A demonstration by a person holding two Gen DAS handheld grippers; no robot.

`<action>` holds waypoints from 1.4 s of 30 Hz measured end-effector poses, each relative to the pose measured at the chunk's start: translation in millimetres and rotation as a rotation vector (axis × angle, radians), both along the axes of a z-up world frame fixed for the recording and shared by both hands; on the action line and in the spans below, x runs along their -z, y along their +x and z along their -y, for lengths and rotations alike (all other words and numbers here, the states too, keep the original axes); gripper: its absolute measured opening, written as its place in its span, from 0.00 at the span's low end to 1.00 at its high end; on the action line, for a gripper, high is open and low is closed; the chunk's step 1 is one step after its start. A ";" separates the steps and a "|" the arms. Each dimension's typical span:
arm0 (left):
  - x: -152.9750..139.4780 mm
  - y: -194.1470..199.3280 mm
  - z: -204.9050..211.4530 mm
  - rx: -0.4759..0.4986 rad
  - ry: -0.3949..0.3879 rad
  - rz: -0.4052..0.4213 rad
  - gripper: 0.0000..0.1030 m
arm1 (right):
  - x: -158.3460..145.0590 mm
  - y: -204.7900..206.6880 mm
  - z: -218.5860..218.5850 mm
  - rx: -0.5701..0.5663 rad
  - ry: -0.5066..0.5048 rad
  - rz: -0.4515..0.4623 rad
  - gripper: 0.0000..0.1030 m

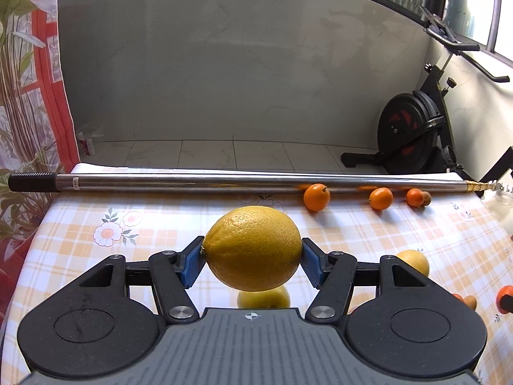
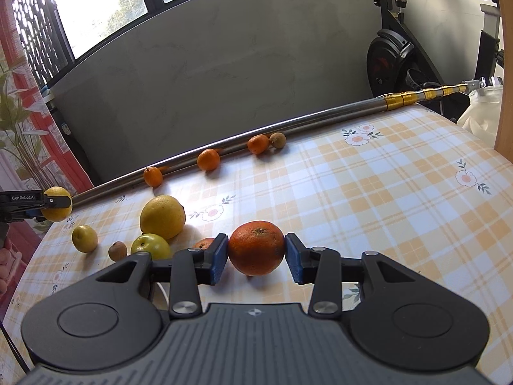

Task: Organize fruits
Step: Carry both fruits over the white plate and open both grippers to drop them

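- Three small orange mandarins (image 2: 208,159) by the far pole
- Two large yellow citrus: one (image 1: 252,248) held, one (image 2: 163,217) on the cloth
- One orange (image 2: 256,247)
- One small yellow fruit (image 2: 84,238)
- One green apple (image 2: 151,246)
- Two small brown fruits (image 2: 277,140)
- One metal pole (image 1: 224,181)

Left gripper (image 1: 253,258) clamps a yellow lemon (image 1: 252,248); right gripper (image 2: 256,256) clamps a round orange fruit (image 2: 256,247), both angled downward.
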State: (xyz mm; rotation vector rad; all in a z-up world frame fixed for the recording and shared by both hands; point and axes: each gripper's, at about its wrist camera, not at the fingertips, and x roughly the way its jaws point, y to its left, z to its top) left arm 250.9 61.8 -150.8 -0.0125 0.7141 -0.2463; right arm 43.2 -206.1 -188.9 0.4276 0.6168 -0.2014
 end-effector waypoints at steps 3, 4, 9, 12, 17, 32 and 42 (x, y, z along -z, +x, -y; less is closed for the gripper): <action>-5.6 -16.7 2.9 0.036 -0.022 -0.001 0.63 | -1.6 -4.3 -8.4 -0.028 0.004 -0.003 0.40; -6.3 -22.3 4.1 0.045 -0.025 -0.006 0.63 | -2.0 -6.3 -12.7 -0.042 0.009 -0.005 0.40; -4.0 -60.1 8.3 0.093 -0.022 -0.037 0.63 | -1.9 -13.7 -25.1 -0.079 0.038 -0.016 0.40; -2.7 -79.0 10.3 0.119 -0.022 -0.053 0.63 | -2.9 -17.4 -30.7 -0.099 0.057 -0.021 0.40; 2.4 -110.5 19.5 0.201 0.006 -0.052 0.63 | -3.7 -20.3 -42.0 -0.176 0.073 -0.045 0.40; 41.4 -156.0 54.5 0.343 0.118 -0.116 0.63 | -1.0 -23.8 -83.4 -0.426 -0.013 -0.124 0.40; 51.1 -163.5 56.2 0.362 0.143 -0.154 0.64 | 3.0 -28.5 -99.1 -0.469 -0.031 -0.169 0.41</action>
